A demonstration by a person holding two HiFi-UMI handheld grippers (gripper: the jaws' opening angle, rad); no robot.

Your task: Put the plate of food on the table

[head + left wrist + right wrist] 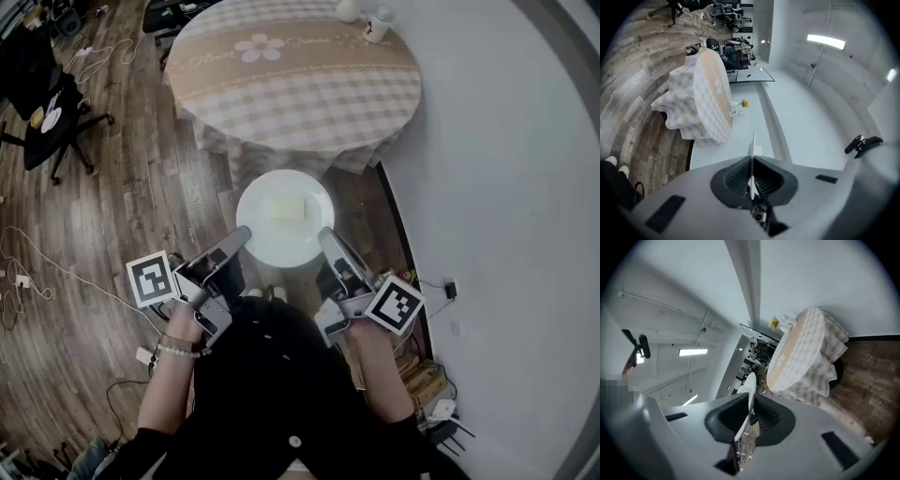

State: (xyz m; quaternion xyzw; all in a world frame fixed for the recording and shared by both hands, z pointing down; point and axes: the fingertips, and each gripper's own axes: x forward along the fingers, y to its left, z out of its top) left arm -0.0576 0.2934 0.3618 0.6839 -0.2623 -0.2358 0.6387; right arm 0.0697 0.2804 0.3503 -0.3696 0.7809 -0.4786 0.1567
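A round white plate (285, 219) carries a pale yellow block of food (287, 207) and hangs level above the wooden floor, in front of the person. My left gripper (246, 232) is shut on the plate's left rim. My right gripper (323, 234) is shut on its right rim. In the left gripper view the plate (752, 159) shows edge-on as a thin white line between the dark pads. In the right gripper view the plate's rim (748, 394) is pinched the same way. Ahead stands the round table (295, 75) with a beige checked cloth.
A white cup (379, 25) and another small white object (348, 9) sit at the table's far edge. A white wall (506, 187) runs along the right. A black office chair (47, 112) and cables (28, 272) lie on the floor at left.
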